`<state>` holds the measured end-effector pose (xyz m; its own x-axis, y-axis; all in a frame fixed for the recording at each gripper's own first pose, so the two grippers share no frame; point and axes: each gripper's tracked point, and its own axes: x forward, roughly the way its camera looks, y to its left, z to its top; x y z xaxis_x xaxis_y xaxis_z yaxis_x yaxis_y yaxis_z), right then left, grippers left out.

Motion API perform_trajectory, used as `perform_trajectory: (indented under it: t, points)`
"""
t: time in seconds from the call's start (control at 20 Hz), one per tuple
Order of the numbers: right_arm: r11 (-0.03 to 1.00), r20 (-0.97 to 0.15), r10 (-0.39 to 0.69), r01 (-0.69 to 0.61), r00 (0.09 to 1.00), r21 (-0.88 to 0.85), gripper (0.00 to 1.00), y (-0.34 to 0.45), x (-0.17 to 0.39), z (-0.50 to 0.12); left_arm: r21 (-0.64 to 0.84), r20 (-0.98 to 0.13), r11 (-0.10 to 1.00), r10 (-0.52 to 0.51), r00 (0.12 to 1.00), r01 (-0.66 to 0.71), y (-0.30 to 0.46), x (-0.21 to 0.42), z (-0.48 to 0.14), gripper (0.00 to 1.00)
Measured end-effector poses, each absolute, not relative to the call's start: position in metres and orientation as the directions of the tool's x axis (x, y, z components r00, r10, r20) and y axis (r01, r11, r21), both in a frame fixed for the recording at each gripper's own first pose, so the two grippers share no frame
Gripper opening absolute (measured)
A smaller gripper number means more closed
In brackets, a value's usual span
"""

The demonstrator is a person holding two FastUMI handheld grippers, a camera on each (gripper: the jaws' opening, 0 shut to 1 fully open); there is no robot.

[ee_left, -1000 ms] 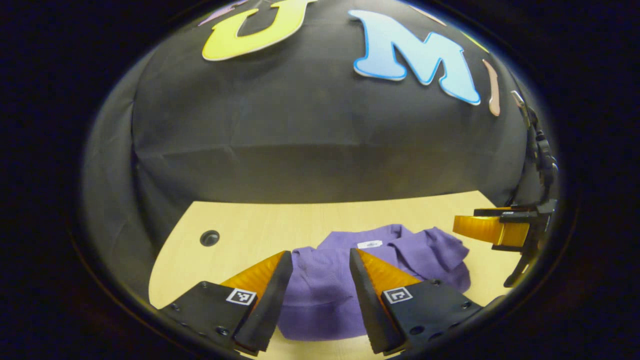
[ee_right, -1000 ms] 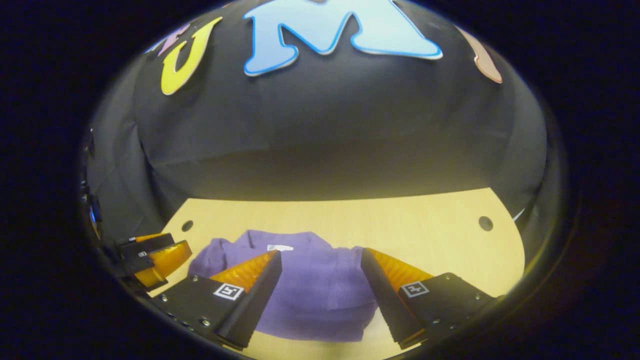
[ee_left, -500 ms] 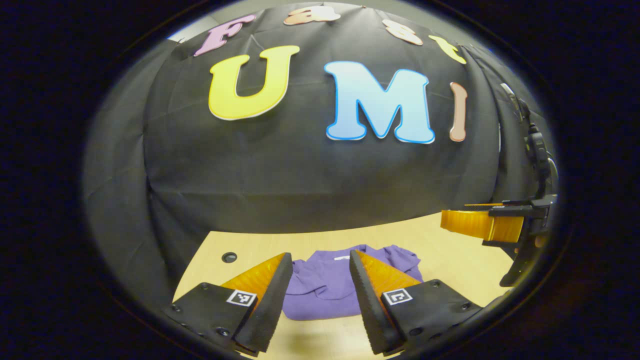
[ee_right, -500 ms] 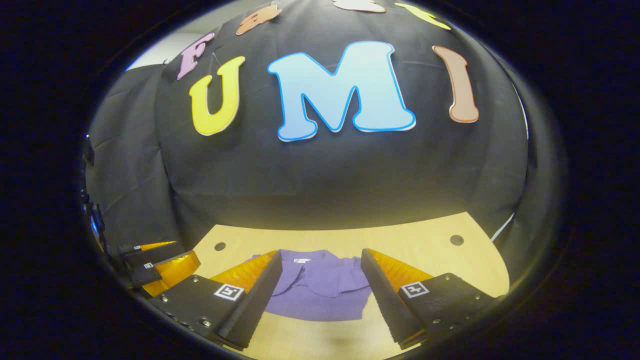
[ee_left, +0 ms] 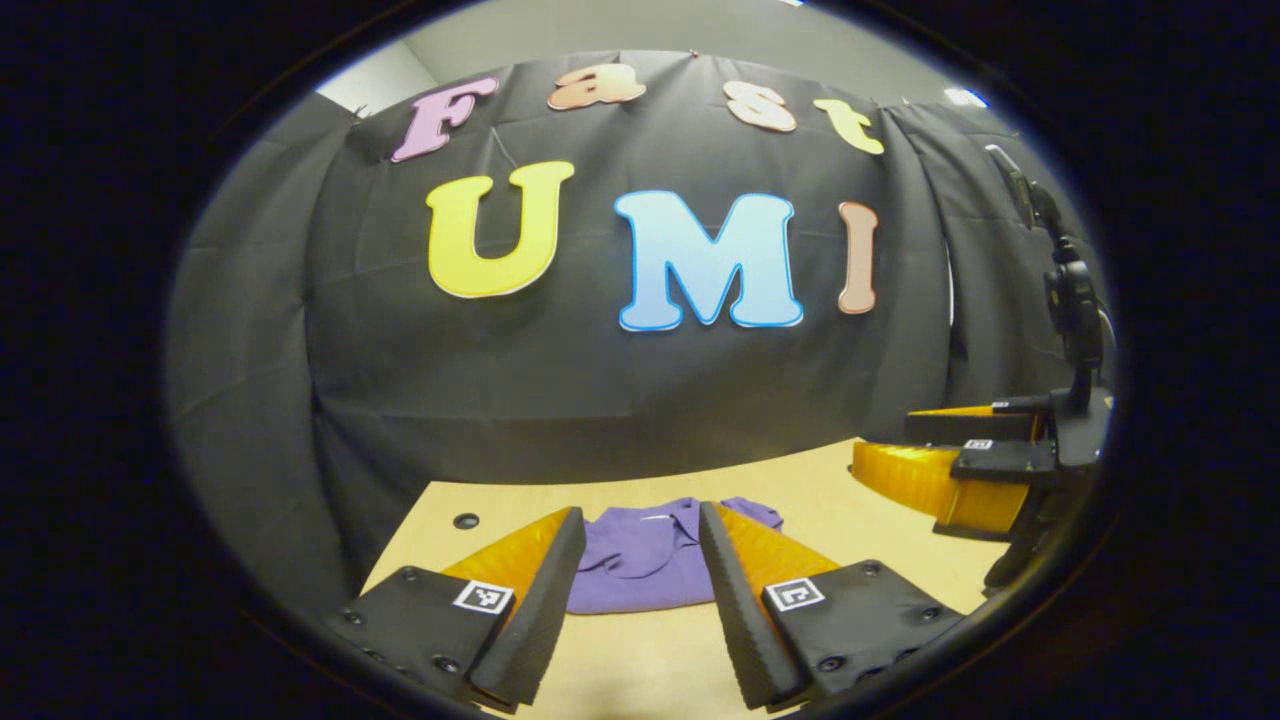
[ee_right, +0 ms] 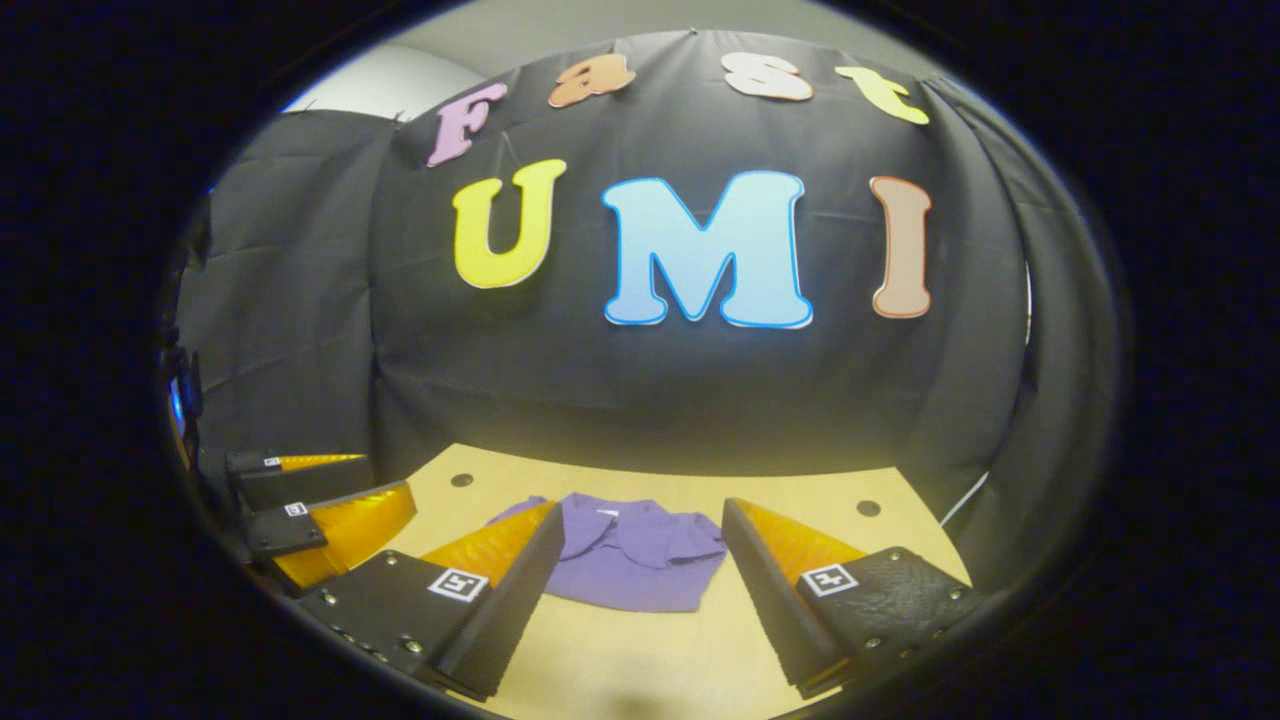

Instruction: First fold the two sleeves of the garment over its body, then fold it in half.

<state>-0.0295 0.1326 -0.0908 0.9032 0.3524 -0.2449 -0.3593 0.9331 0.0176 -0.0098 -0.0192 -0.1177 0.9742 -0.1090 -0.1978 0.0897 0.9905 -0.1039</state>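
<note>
A purple garment (ee_left: 640, 560) lies folded into a compact bundle on the pale wooden table (ee_left: 640, 670), collar side toward the booth wall. In the right gripper view the same garment (ee_right: 630, 560) sits between and beyond the fingers. My left gripper (ee_left: 635, 600) is open, held above the table's near part, with nothing between its fingers. My right gripper (ee_right: 640, 595) is open too and holds nothing. The right gripper's orange fingers (ee_left: 930, 480) appear at the right edge of the left gripper view. The left gripper's fingers (ee_right: 330, 515) appear at the left edge of the right gripper view.
The table has small round cable holes near its back corners (ee_left: 465, 521) (ee_right: 868, 508). Black booth cloth hangs right behind the table's far edge. Bare wood lies between the garment and the near edge.
Both grippers have pulled back and lifted away from the garment, which now looks smaller and farther off. The views tilted up, showing more of the wall. Both stayed open.
</note>
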Motion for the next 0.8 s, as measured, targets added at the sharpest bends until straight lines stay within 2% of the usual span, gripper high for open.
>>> perform_trajectory:
  t: [0.2,0.55,0.8]
  points:
    - [0.933,-0.223,0.352,-0.359,0.909,0.006,0.98,0.140,-0.050,-0.085,-0.111,-0.174,0.987,-0.134,0.976,0.116,-0.019,-0.024,-0.110,0.76]
    - [0.966,-0.197,0.255,-0.258,0.947,0.012,0.98,0.130,-0.065,-0.077,-0.093,-0.143,0.982,-0.175,0.974,0.163,-0.006,-0.026,-0.103,0.76]
    - [0.974,-0.171,0.226,-0.222,0.959,0.047,0.98,0.106,-0.064,-0.072,-0.063,-0.125,0.976,-0.213,0.969,0.206,-0.039,-0.023,-0.091,0.76]
